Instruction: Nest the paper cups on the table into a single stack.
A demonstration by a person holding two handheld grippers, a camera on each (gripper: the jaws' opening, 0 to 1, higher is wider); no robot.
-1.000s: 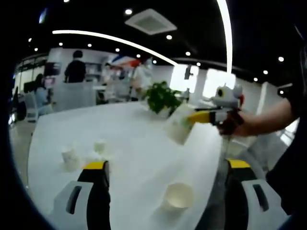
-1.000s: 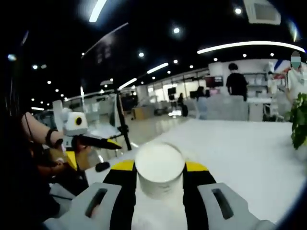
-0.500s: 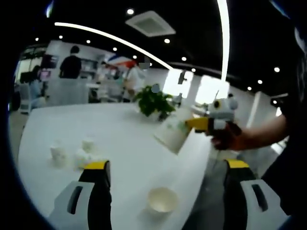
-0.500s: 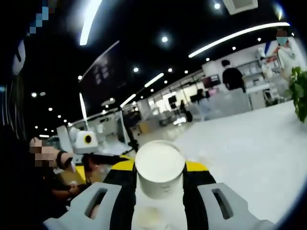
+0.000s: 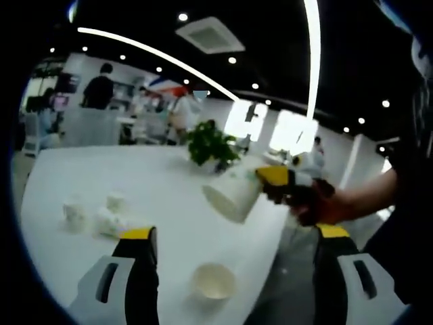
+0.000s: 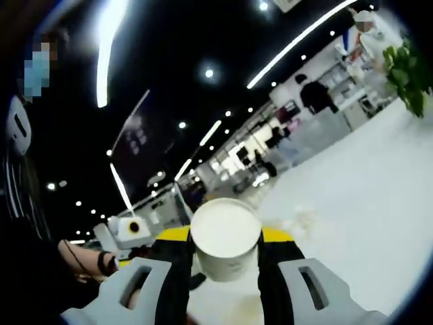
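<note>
Right gripper (image 6: 224, 254) jaws grasp a white paper cup (image 6: 225, 237); left gripper (image 5: 233, 271) jaws released above the white counter (image 5: 155, 196)

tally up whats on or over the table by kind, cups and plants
paper cups standing loose on the table: 4, one near and three far
paper cup held in the right gripper: 1
potted plant: 1
total: 6

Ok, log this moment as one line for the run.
right gripper: shut on paper cup, tilted in air | left gripper: open, above upright cup | spare cups: far side of table
</note>
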